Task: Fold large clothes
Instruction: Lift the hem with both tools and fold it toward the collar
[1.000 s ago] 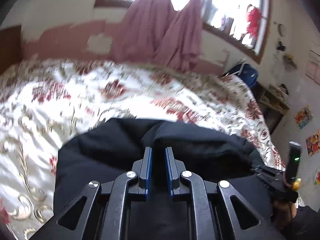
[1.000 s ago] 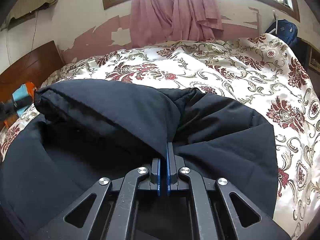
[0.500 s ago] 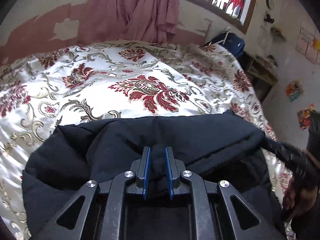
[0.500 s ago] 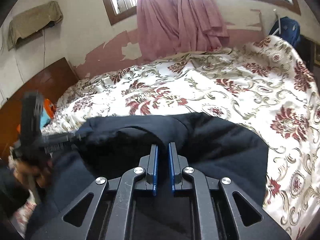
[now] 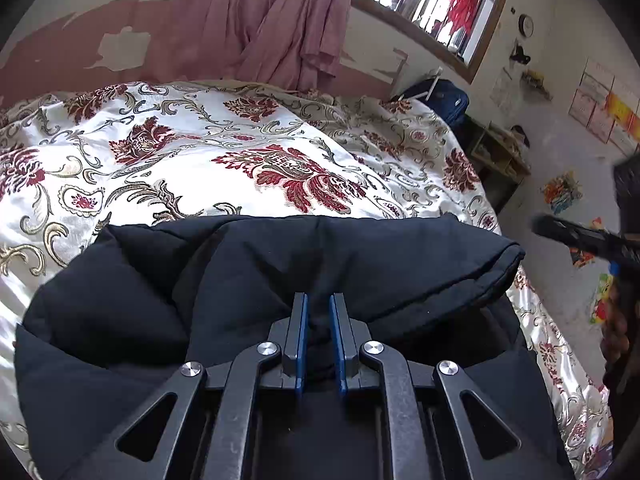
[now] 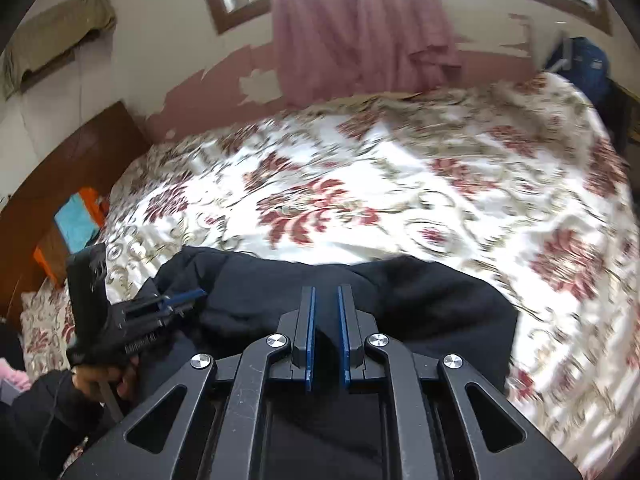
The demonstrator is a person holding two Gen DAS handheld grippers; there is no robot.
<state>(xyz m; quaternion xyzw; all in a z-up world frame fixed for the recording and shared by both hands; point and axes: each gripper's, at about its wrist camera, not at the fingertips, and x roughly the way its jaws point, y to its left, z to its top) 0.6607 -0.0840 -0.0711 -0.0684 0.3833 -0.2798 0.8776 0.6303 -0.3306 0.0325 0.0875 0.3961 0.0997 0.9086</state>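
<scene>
A large black padded garment (image 5: 320,264) lies folded over on the floral bedspread (image 5: 224,160). My left gripper (image 5: 319,300) has its blue pads slightly apart with a bunch of the black fabric pinched between them. It also shows in the right wrist view (image 6: 182,298), at the garment's left edge. The garment (image 6: 420,300) lies under my right gripper (image 6: 325,292), whose pads stand a small gap apart with a fold of black cloth between them. The right gripper (image 5: 560,230) shows blurred at the far right of the left wrist view.
The bed fills most of both views. A wooden headboard (image 6: 80,168) is at the left, with an orange and blue object (image 6: 78,224) beside it. Pink curtains (image 5: 272,20) hang behind the bed. A blue bag (image 5: 440,100) and a small shelf (image 5: 500,152) stand past the far corner.
Both grippers' pads have parted a little from nearly shut. The garment has come down onto the bed and the folded edge now lies flat. The right gripper has pulled back.
</scene>
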